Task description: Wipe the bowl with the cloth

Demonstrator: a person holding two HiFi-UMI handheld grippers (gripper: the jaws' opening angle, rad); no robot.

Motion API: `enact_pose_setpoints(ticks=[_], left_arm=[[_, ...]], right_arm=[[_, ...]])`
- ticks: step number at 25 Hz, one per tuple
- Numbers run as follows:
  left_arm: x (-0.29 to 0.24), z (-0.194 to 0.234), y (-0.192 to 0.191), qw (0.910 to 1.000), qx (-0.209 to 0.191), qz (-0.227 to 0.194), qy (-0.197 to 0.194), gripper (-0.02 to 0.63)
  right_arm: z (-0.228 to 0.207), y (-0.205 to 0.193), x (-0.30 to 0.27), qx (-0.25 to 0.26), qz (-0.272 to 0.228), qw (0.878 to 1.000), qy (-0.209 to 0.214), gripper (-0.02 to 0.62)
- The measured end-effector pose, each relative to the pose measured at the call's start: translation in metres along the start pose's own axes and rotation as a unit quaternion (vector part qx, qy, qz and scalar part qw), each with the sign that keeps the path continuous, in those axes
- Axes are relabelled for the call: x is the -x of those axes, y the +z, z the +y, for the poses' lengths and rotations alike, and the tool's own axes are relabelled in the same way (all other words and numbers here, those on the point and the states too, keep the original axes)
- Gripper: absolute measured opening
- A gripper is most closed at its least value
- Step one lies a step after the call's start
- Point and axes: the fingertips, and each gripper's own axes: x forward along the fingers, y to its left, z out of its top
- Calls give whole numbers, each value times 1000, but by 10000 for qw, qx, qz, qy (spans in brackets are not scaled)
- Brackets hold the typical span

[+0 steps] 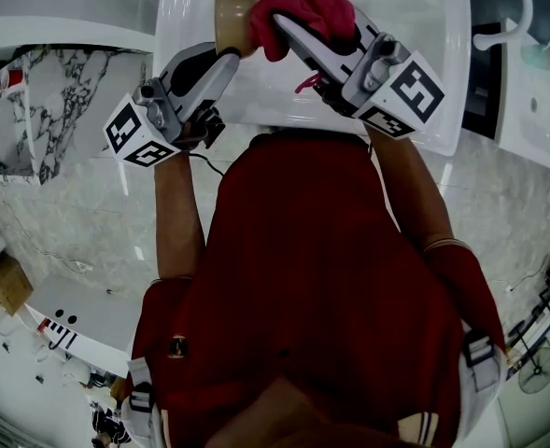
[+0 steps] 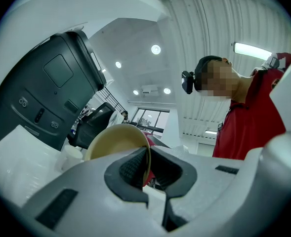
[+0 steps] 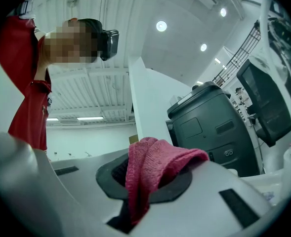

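Note:
In the head view a tan bowl is held on edge over the white table, my left gripper shut on its rim. The red cloth is bunched against the bowl's right side, my right gripper shut on it. In the left gripper view the bowl rises on edge between the black pads, its cream inside facing left, red cloth just behind the rim. The right gripper view shows the cloth folded over and pinched between the jaws; the bowl is not visible there.
A dark grey machine stands close by, also the machine in the right gripper view. A white curved pipe and a white counter lie at the right. The person's red shirt fills the lower head view.

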Motion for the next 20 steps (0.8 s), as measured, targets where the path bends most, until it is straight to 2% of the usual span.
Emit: enact_pose_setpoints(ticks=[10, 16, 20], left_arm=[[-1, -5, 1, 9999, 74, -58, -135, 23], [-2, -8, 8, 9993, 112, -271, -248, 23], [-4, -10, 9, 9993, 84, -253, -280, 23]], right_arm=[[-22, 0, 5, -211, -140, 9989, -405, 31], [-31, -8, 9, -233, -38, 9980, -588, 31], [-35, -15, 11, -260, 57, 9974, -665, 31]])
